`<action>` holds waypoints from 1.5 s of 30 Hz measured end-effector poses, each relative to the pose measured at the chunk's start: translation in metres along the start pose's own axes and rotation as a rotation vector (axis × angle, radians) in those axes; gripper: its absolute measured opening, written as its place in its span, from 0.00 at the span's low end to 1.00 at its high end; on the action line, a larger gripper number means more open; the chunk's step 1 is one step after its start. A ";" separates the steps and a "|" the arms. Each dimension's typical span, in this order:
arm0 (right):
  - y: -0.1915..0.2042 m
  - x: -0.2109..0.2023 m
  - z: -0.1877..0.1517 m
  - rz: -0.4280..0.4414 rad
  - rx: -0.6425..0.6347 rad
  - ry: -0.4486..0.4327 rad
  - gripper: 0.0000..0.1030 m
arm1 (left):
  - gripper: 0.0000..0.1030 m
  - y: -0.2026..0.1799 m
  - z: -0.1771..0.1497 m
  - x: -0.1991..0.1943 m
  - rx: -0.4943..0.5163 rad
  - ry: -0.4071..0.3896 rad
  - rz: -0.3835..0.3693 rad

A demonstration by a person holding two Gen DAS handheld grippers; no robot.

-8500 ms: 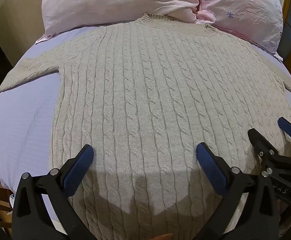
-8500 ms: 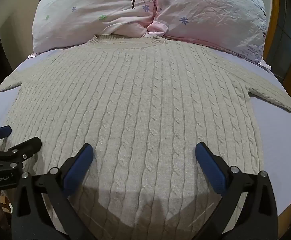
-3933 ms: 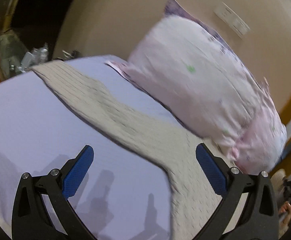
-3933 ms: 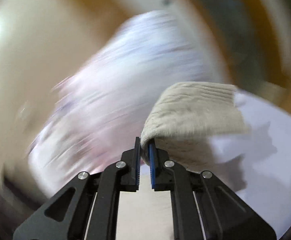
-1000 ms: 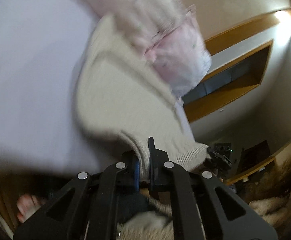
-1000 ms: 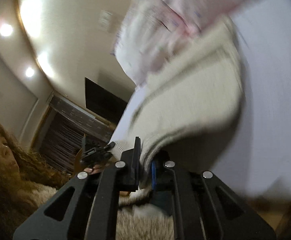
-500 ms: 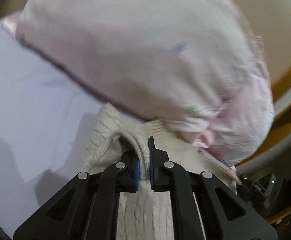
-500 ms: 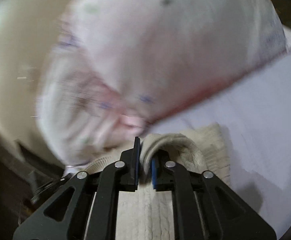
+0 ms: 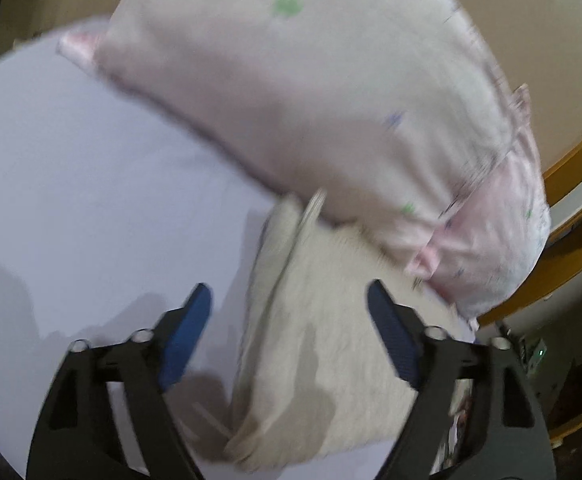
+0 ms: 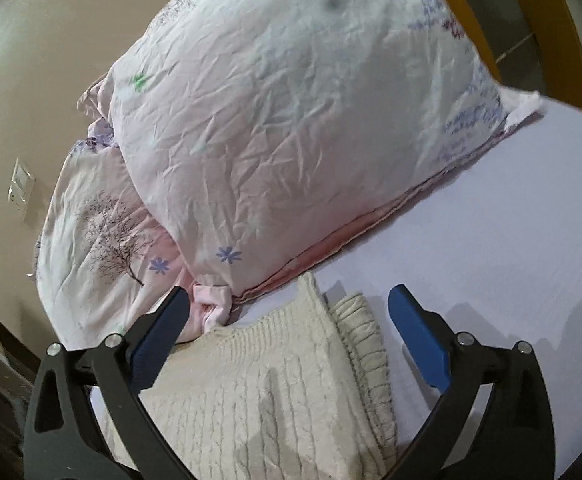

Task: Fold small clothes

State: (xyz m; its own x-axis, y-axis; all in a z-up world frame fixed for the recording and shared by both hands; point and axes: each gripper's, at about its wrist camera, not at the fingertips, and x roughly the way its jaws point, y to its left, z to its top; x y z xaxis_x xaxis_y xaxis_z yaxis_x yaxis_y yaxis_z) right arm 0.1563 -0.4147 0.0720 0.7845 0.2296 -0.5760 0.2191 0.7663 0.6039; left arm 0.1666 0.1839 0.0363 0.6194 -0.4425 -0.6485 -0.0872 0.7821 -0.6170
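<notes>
A beige cable-knit sweater (image 9: pixel 323 340) lies folded on the lilac bed sheet (image 9: pixel 91 200), its far end against the pink pillows. My left gripper (image 9: pixel 291 340) is open and empty just above the folded sweater's left side. In the right wrist view the sweater (image 10: pixel 275 392) shows its ribbed hem edge at its right side. My right gripper (image 10: pixel 291 336) is open and empty above the sweater's far right corner. The left view is blurred by motion.
Two pink floral pillows (image 10: pixel 283 128) lean at the head of the bed, right behind the sweater. They also show in the left wrist view (image 9: pixel 311 92). A wooden bed frame (image 9: pixel 571 216) curves at the right. The lilac sheet (image 10: pixel 511 248) spreads beside the sweater.
Both grippers were shut on the sweater's edge half a second ago. Both have opened and let it go. The folded edge now rests on the sweater by the pillows.
</notes>
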 end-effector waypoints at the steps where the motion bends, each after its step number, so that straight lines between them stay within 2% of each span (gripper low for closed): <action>1: -0.001 0.002 -0.001 0.007 0.006 0.017 0.97 | 0.69 0.005 -0.004 0.003 -0.011 0.019 -0.003; 4: -0.002 0.005 -0.005 0.021 0.008 0.049 0.97 | 0.62 0.012 -0.019 0.018 -0.034 0.077 -0.013; 6: -0.001 0.006 -0.005 0.043 0.014 0.059 0.97 | 0.62 0.005 -0.027 0.020 -0.009 0.053 -0.020; 8: -0.003 0.004 -0.005 0.063 0.021 0.066 0.97 | 0.56 0.001 -0.035 0.024 -0.023 0.060 -0.048; 9: -0.003 0.004 -0.004 0.075 0.028 0.073 0.97 | 0.51 -0.001 -0.039 0.026 -0.040 0.052 -0.057; 10: -0.005 0.004 -0.004 0.087 0.038 0.083 0.97 | 0.26 -0.002 -0.043 0.030 -0.059 0.070 -0.071; 11: -0.006 0.004 -0.003 0.098 0.049 0.093 0.97 | 0.19 -0.003 -0.046 0.035 -0.103 0.098 -0.098; 12: -0.008 0.005 -0.002 0.109 0.065 0.102 0.97 | 0.19 -0.004 -0.047 0.033 -0.133 0.084 -0.121; 15: -0.013 -0.001 0.004 0.130 0.091 0.096 0.97 | 0.16 -0.036 -0.045 0.017 -0.112 0.034 -0.240; 18: -0.017 -0.013 0.016 0.151 0.098 0.060 0.97 | 0.16 -0.106 -0.045 0.014 -0.023 0.027 -0.402; 19: -0.020 -0.020 0.021 0.149 0.090 0.034 0.97 | 0.16 -0.132 -0.048 0.021 0.006 0.047 -0.464; 20: -0.022 -0.024 0.025 0.143 0.080 0.014 0.96 | 0.16 -0.165 -0.055 0.037 0.028 0.096 -0.551; 21: -0.024 -0.029 0.029 0.132 0.067 -0.005 0.96 | 0.16 -0.186 -0.062 0.053 0.034 0.140 -0.605; 23: -0.033 -0.035 0.038 0.090 0.030 -0.026 0.96 | 0.21 -0.228 -0.081 0.100 0.011 0.287 -0.712; 25: -0.050 -0.035 0.045 0.070 0.053 -0.001 0.96 | 0.21 -0.257 -0.100 0.151 -0.029 0.457 -0.757; 27: -0.067 -0.031 0.049 0.115 0.126 0.050 0.97 | 0.21 -0.265 -0.112 0.169 -0.060 0.526 -0.777; 29: -0.078 -0.024 0.051 0.155 0.179 0.120 0.97 | 0.21 -0.265 -0.112 0.160 -0.006 0.489 -0.770; 30: -0.078 -0.020 0.051 0.172 0.184 0.153 0.97 | 0.22 -0.262 -0.107 0.144 0.059 0.426 -0.734; 31: -0.076 -0.015 0.050 0.189 0.180 0.203 0.97 | 0.26 -0.258 -0.102 0.131 0.108 0.376 -0.694; 32: -0.073 -0.010 0.047 0.195 0.170 0.243 0.98 | 0.43 -0.250 -0.095 0.120 0.155 0.318 -0.633; 33: -0.069 -0.004 0.044 0.195 0.157 0.292 0.98 | 0.52 -0.238 -0.088 0.102 0.214 0.226 -0.499; 34: -0.064 0.005 0.039 0.180 0.138 0.358 0.98 | 0.61 -0.229 -0.085 0.093 0.235 0.175 -0.412; 36: -0.055 0.016 0.030 0.166 0.107 0.436 0.98 | 0.61 -0.207 -0.080 0.088 0.252 0.131 -0.281; 37: -0.049 0.022 0.023 0.162 0.081 0.479 0.98 | 0.61 -0.197 -0.079 0.091 0.245 0.139 -0.247; 39: -0.041 0.028 0.015 0.162 0.043 0.517 0.97 | 0.61 -0.185 -0.083 0.105 0.213 0.204 -0.203; 42: -0.035 0.034 0.004 0.155 0.007 0.562 0.93 | 0.62 -0.175 -0.095 0.123 0.204 0.272 -0.204; 44: -0.034 0.034 0.002 0.166 0.002 0.549 0.92 | 0.66 -0.177 -0.102 0.129 0.213 0.285 -0.222; 45: -0.036 0.034 0.000 0.179 0.013 0.542 0.87 | 0.68 -0.178 -0.105 0.133 0.219 0.288 -0.226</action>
State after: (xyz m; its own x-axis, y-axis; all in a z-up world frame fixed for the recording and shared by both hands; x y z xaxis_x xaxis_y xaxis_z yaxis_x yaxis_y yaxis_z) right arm 0.1751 -0.4345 0.0310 0.4013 0.6330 -0.6620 0.1196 0.6804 0.7231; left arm 0.1824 -0.0600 0.0127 0.3582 -0.6934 -0.6252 0.2123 0.7126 -0.6687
